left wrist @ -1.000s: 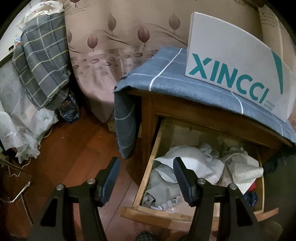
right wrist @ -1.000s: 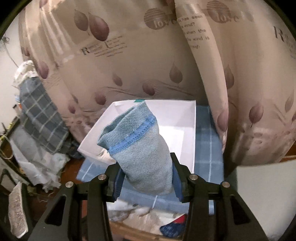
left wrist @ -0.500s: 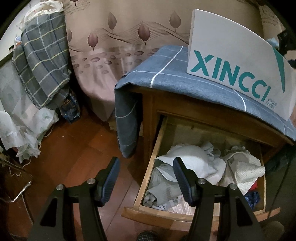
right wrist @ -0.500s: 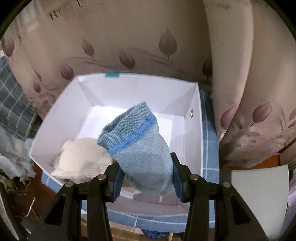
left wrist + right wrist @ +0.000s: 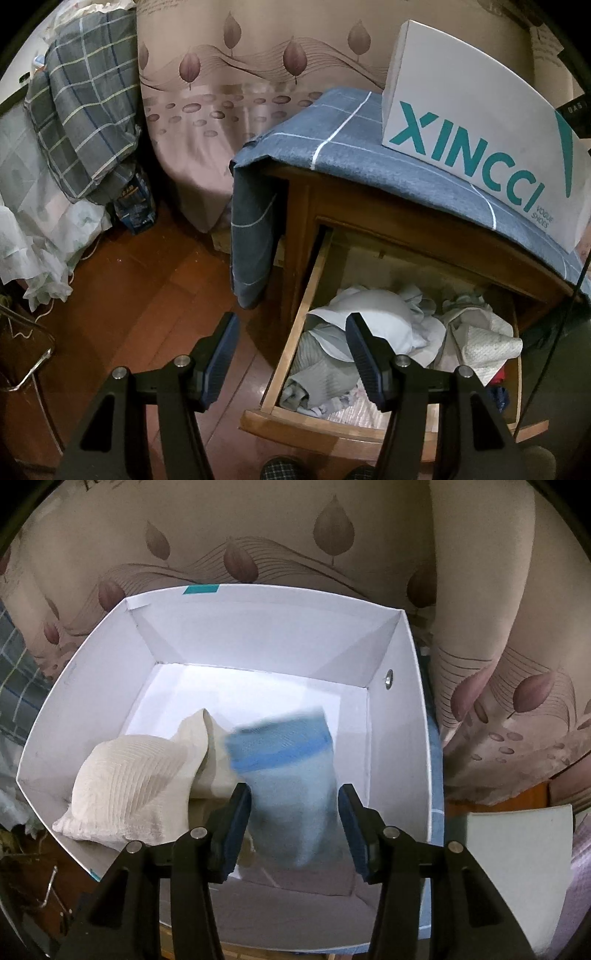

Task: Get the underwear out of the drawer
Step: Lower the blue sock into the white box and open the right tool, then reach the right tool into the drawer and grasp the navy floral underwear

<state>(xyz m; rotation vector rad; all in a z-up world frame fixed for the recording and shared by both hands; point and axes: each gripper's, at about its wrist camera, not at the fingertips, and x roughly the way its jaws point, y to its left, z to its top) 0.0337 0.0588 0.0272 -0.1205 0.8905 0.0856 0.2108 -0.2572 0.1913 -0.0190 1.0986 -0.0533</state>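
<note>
My right gripper is open above the white shoe box. The blue underwear is blurred between its fingers and drops free into the box. A cream garment lies in the box at the left. My left gripper is open and empty, held above the front left corner of the open wooden drawer. The drawer holds white and grey underwear in a heap. The box also shows in the left wrist view, standing on the nightstand.
A blue checked cloth covers the nightstand top. A leaf-patterned curtain hangs behind. Piled bedding lies at the left on the wooden floor. A flat white lid lies right of the box.
My right gripper has opened and let go of the blue underwear, which falls into the box. It also moved closer over the box. The left gripper has barely moved.
</note>
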